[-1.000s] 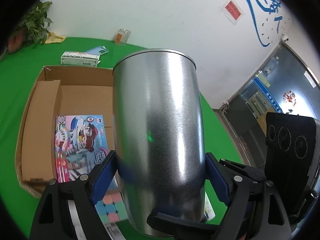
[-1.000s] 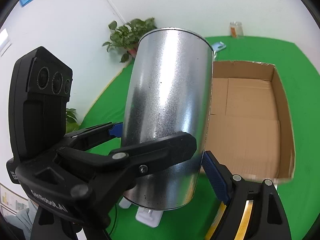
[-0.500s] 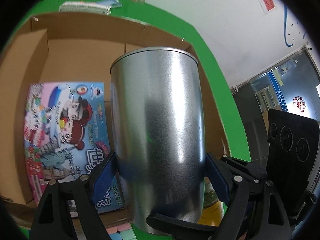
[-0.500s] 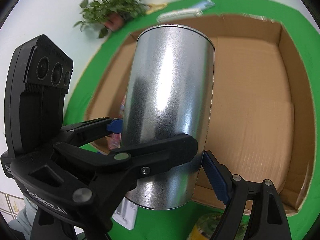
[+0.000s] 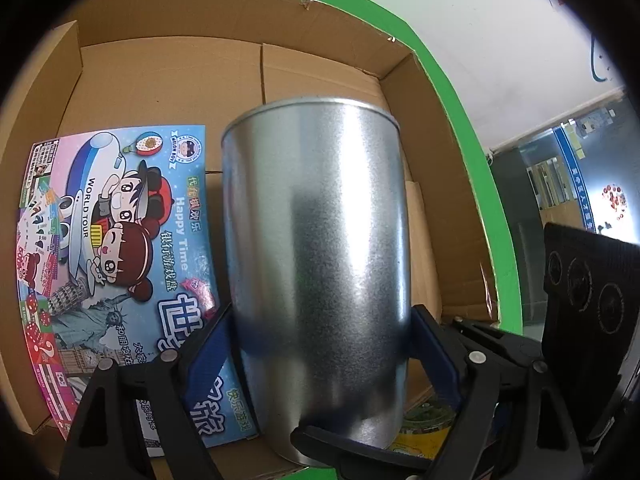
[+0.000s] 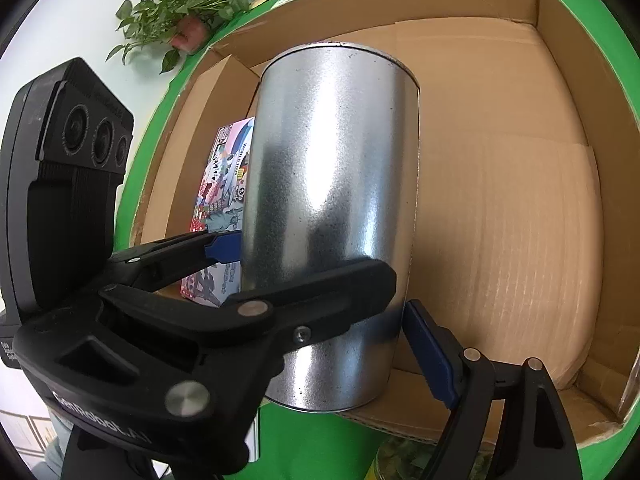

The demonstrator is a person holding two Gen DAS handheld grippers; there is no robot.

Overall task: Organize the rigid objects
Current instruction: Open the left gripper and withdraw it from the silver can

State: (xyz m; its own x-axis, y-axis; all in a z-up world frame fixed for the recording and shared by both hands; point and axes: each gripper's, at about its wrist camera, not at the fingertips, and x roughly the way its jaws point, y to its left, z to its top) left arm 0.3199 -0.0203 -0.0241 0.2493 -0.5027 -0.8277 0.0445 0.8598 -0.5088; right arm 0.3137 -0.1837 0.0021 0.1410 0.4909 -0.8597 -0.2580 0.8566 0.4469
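- Green desk (image 5: 472,128) carries your open cardboard box (image 5: 168,64), a game box (image 5: 116,248) already flat inside.
- Your left gripper (image 5: 320,344) and right gripper (image 6: 320,280) both clamp wide jaws on the metal canister (image 5: 316,240), held over the box's bare half, not yet set down.
- A yellow tin (image 5: 420,436) waits outside.

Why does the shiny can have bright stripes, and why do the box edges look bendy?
Left wrist view: the metal can mirrors room light in pale streaks. Right wrist view: same glare; the fisheye lens curves the cardboard box walls.
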